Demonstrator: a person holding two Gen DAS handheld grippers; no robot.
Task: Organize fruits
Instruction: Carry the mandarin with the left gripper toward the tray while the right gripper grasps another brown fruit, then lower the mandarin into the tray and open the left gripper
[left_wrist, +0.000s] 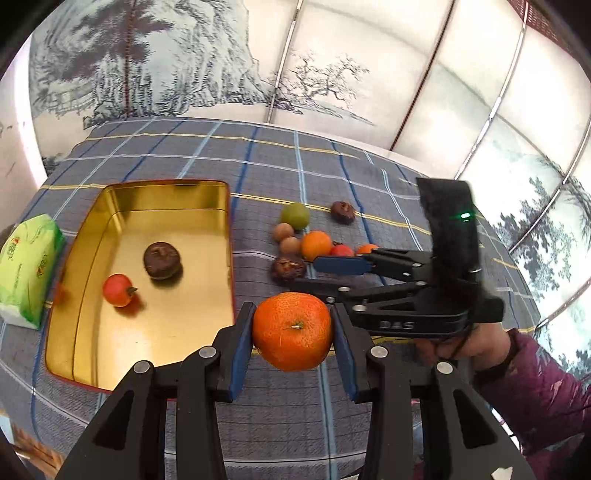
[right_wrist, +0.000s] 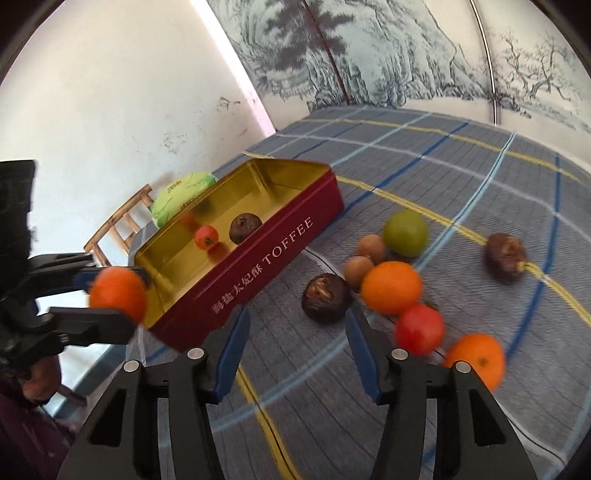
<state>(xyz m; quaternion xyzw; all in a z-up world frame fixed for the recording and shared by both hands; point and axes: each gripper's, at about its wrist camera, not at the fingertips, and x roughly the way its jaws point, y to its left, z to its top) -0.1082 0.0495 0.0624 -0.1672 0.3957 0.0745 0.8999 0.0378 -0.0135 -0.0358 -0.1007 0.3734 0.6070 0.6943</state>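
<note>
The left claw (left_wrist: 292, 334) is clamped on a large orange (left_wrist: 291, 330), both blue pads pressed to its sides, held just off the near right corner of the open gold-lined tin (left_wrist: 207, 188). Inside the tin lie 1 small red fruit (left_wrist: 118, 290) and 1 dark brown fruit (left_wrist: 162, 260), near each other but apart. A green tissue pack (left_wrist: 27, 266) sits at the tin's 9 o'clock.

The right claw (right_wrist: 295, 343) stands partly open with nothing between its pads, above the plaid cloth (right_wrist: 461, 177). The loose pile lies around its 1 o'clock: a dark brown fruit (right_wrist: 325, 293), an orange (right_wrist: 391, 286), a red fruit (right_wrist: 419, 328), 2 small tan fruits (right_wrist: 371, 248), a green fruit (right_wrist: 405, 232), and a second orange (right_wrist: 478, 360) at the claw's 3 o'clock. Another brown fruit (right_wrist: 506, 257) lies well apart at the pile's 3 o'clock.
</note>
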